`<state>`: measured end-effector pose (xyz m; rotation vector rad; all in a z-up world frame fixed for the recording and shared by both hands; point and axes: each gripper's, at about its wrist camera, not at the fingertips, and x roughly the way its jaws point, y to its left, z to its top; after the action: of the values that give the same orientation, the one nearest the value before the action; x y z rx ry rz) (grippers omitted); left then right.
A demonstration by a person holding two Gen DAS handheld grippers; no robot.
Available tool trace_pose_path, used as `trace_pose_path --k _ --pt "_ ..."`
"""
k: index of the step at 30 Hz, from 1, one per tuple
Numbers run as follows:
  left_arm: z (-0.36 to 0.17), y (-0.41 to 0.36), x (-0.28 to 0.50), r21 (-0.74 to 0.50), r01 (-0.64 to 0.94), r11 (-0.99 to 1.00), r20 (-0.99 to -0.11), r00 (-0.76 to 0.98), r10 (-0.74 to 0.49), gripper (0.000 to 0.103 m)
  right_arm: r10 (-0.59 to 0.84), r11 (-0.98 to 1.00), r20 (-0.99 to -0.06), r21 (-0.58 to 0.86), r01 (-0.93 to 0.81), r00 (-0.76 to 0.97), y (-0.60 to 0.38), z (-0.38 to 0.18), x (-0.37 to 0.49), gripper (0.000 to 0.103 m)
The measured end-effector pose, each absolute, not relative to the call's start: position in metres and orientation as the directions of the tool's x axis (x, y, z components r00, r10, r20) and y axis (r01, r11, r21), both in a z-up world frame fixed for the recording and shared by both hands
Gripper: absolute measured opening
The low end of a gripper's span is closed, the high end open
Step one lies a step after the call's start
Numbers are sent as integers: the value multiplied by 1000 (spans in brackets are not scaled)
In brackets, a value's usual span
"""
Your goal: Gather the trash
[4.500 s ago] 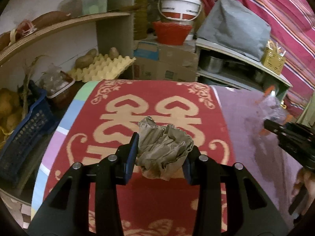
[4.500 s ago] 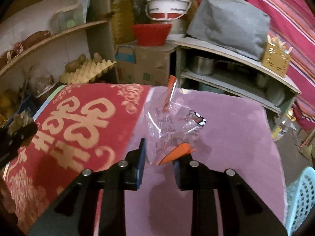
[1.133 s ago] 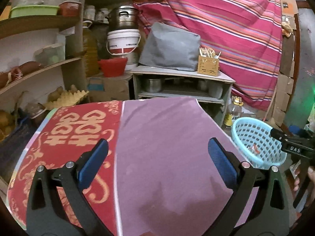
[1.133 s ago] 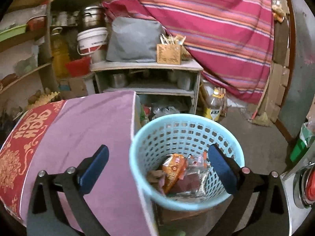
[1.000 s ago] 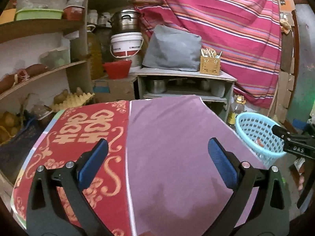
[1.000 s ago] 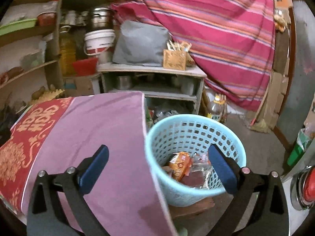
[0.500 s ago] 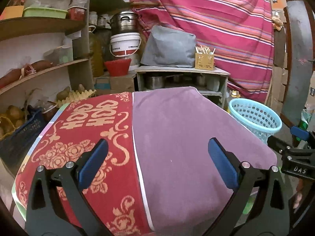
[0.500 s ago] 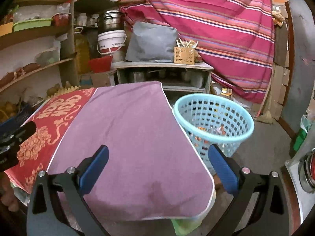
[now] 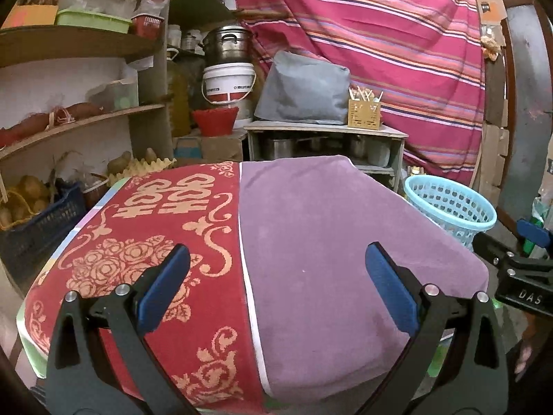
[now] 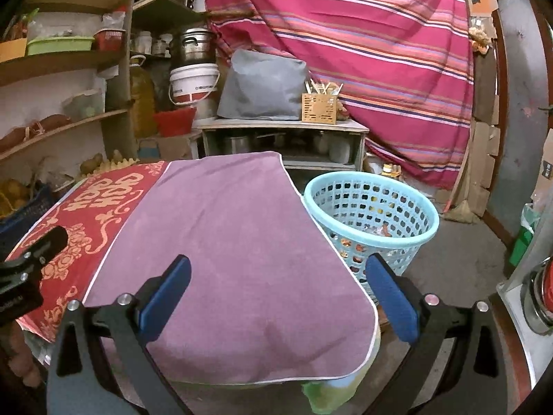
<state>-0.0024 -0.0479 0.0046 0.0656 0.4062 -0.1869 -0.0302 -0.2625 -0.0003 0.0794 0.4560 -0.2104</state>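
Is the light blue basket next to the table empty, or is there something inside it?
Not empty. Through the holes of the blue basket, small orange and clear pieces show near the bottom. How full it is, I cannot tell.

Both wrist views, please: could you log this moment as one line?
left claw: open, empty | right claw: open, empty | table: no trash seen | basket: on floor, holds trash

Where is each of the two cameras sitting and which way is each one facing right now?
Left wrist view: sits on the left gripper, open, looking forward over the red cloth and purple cloth toward the shelves; the right gripper shows at the right edge.
Right wrist view: sits on the right gripper, open, looking over the purple cloth and blue basket; the left gripper shows at the left edge.
Shared: both cloths, the basket, white bucket, striped curtain.
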Motion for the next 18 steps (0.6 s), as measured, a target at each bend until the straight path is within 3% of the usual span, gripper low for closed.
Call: trace_pose_path --k 18 --pt "2 -54 -1 19 211 977 -393 900 -187 98 -210 973 -414 4 233 886 -256 -4 -32 99"
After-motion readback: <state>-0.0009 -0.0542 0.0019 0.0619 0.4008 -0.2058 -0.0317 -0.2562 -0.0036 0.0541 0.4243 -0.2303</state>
